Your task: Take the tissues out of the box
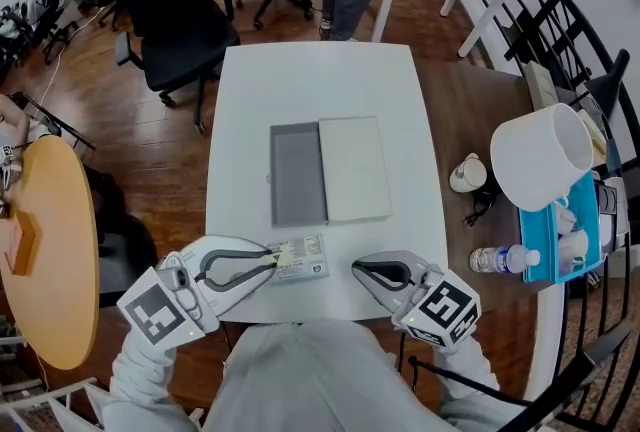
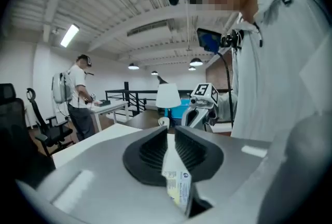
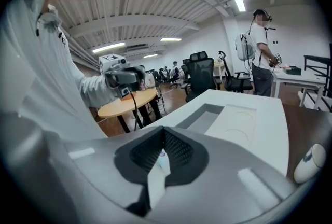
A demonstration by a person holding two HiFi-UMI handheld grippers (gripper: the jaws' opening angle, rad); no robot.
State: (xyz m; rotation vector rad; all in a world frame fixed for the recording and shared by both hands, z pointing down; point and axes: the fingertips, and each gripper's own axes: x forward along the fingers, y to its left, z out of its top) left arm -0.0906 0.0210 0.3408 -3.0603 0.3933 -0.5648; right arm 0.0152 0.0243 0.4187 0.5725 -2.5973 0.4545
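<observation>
Tissue pack (image 1: 298, 258) lies at the desk's (image 1: 320, 80) near edge, outside the box (image 1: 297, 170), left tongs (image 1: 272, 265) and right tongs (image 1: 357, 268) each pinched on an end; if I pull unevenly, its wrapper may tear.

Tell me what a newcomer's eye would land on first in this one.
The left gripper, clamped on a small printed tissue pack at the white table's near edge, draws the eye first. Behind it, mid-table, lies the open flat box, one half grey, the other white. The right gripper, near the same edge, pinches a thin white strip that only its own view shows.
</observation>
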